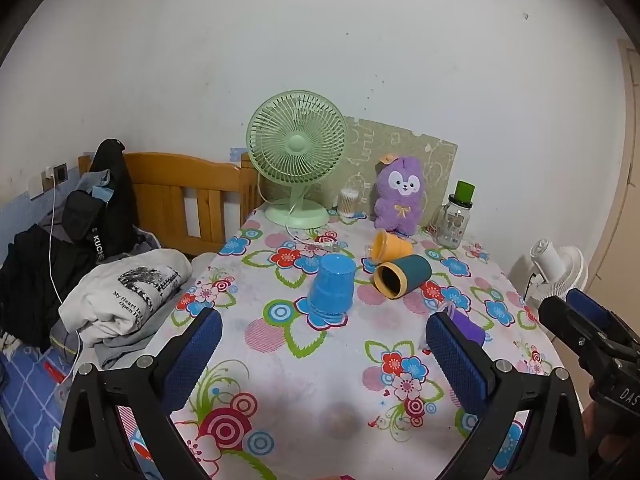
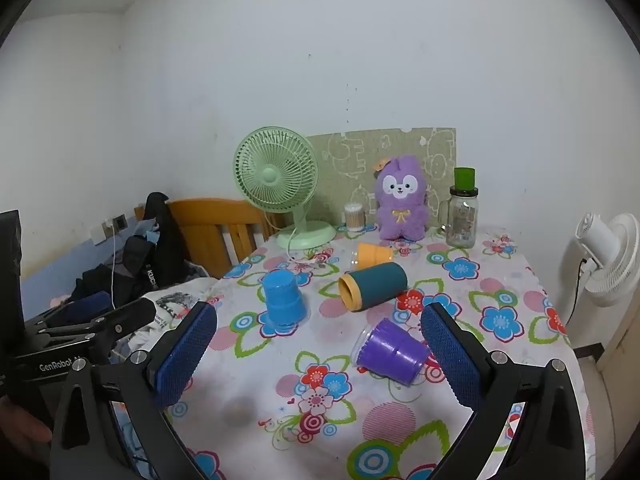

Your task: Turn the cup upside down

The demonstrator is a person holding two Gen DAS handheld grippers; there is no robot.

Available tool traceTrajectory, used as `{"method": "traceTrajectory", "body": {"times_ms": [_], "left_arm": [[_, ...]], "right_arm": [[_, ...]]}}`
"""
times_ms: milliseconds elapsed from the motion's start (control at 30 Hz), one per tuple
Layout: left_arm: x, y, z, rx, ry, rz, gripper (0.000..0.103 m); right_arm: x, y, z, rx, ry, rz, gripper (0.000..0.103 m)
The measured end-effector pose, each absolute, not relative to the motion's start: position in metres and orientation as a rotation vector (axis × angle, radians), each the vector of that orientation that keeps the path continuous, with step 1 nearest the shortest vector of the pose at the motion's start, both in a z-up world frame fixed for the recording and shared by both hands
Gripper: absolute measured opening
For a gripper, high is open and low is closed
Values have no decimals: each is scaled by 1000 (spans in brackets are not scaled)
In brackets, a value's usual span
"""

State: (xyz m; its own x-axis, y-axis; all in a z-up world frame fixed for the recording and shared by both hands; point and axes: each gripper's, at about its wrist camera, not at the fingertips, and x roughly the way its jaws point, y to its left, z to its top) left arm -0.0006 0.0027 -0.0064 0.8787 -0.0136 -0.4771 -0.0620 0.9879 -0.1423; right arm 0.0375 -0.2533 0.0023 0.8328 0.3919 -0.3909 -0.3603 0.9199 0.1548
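Observation:
A blue cup (image 1: 331,289) (image 2: 283,298) stands upside down on the flowered tablecloth. A teal cup with a yellow rim (image 1: 401,276) (image 2: 372,286) lies on its side, mouth toward me. An orange cup (image 1: 390,247) (image 2: 373,255) lies on its side behind it. A purple cup (image 2: 394,350) lies on its side by the right gripper's right finger; only a sliver of it (image 1: 466,326) shows in the left wrist view. My left gripper (image 1: 324,350) is open and empty, short of the blue cup. My right gripper (image 2: 318,346) is open and empty.
A green fan (image 1: 297,158), a cotton-swab jar (image 1: 348,203), a purple plush (image 1: 400,194) and a glass jar with green lid (image 1: 454,216) stand along the table's back. A bed with clothes (image 1: 124,296) is left. A white fan (image 2: 608,256) stands right of the table.

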Motion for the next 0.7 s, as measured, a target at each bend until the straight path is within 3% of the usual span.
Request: {"method": "traceTrajectory", "body": {"times_ms": [700], "left_arm": [[2, -3, -12, -155, 514, 21, 103]], "right_arm": [[40, -252, -3, 72, 456, 406, 103]]}}
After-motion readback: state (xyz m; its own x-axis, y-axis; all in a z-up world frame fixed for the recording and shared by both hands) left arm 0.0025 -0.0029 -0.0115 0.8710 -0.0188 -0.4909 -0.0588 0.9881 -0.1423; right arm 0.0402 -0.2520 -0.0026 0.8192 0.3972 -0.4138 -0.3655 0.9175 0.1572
